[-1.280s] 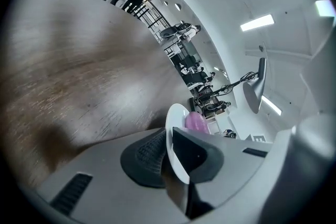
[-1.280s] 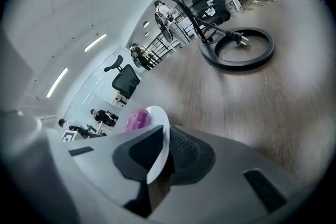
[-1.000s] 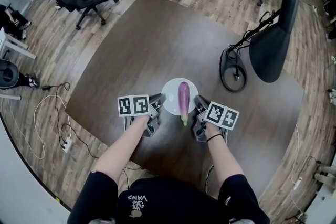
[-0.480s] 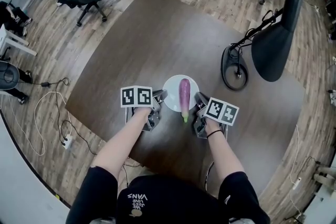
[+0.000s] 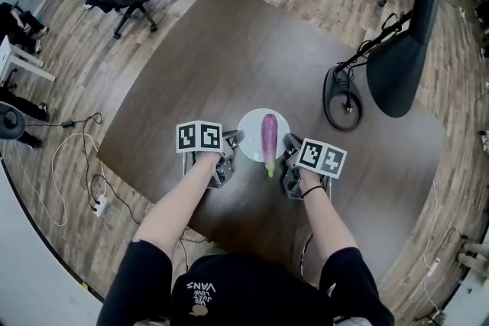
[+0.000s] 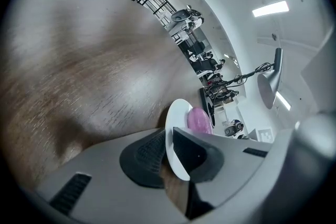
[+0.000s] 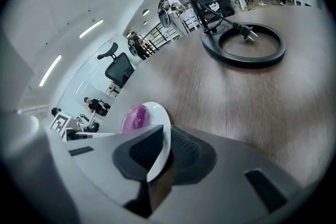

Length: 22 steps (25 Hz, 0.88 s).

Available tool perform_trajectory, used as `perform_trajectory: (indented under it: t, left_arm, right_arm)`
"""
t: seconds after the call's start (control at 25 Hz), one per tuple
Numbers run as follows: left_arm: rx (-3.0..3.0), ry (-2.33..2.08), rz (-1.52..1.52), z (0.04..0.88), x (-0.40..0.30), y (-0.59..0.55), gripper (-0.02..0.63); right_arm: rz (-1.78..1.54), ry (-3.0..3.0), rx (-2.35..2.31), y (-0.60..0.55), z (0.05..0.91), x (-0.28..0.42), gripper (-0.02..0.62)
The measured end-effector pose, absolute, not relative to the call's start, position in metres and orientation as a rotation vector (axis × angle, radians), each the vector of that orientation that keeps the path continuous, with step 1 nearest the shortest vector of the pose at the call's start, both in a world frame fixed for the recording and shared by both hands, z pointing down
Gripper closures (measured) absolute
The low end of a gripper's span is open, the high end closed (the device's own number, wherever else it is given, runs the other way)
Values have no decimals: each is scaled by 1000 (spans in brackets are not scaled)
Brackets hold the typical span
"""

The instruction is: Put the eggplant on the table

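One eggplant (image 5: 267,140) lies lengthwise on one white plate (image 5: 248,137) at the near edge of the table (image 5: 221,50), its stem end overhanging the rim. Two grippers pinch the plate: the left gripper (image 5: 232,141) clamps its left rim, and the right gripper (image 5: 289,147) clamps its right rim. One lamp (image 5: 397,50) stands well apart.

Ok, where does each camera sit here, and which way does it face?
Head view: on the person's head, facing steeply down at the table; shows forearms and the left claw and right claw flanking the plate holding the eggplant.
Left gripper view: on the left claw, facing across the table toward the lamp; its jaws clamp the plate's rim.
Right gripper view: on the right claw, facing the lamp's ring base; its jaws clamp the opposite rim.
Shared: all three show plate and eggplant.
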<state>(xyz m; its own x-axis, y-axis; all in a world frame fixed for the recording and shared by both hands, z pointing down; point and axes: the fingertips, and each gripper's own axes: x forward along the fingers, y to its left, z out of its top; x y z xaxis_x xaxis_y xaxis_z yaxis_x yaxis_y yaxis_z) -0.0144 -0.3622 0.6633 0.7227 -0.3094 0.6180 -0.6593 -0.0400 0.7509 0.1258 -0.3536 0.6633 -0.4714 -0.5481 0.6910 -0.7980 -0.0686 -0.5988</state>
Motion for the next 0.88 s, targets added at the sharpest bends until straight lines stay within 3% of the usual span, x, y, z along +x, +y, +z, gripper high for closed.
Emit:
perform_trajectory:
  t: [0.4, 0.52, 0.88]
  left_arm:
    - [1640, -812, 339, 662, -14, -362, 572]
    - [1654, -815, 346, 660, -14, -362, 568]
    - [1686, -812, 343, 655, -10, -361, 475]
  right_arm:
    - [1517, -1977, 1450, -355, 661, 123, 548]
    - [1503, -1988, 1437, -356, 659, 120, 518]
    - [1478, -2003, 1450, -356, 656, 120, 492]
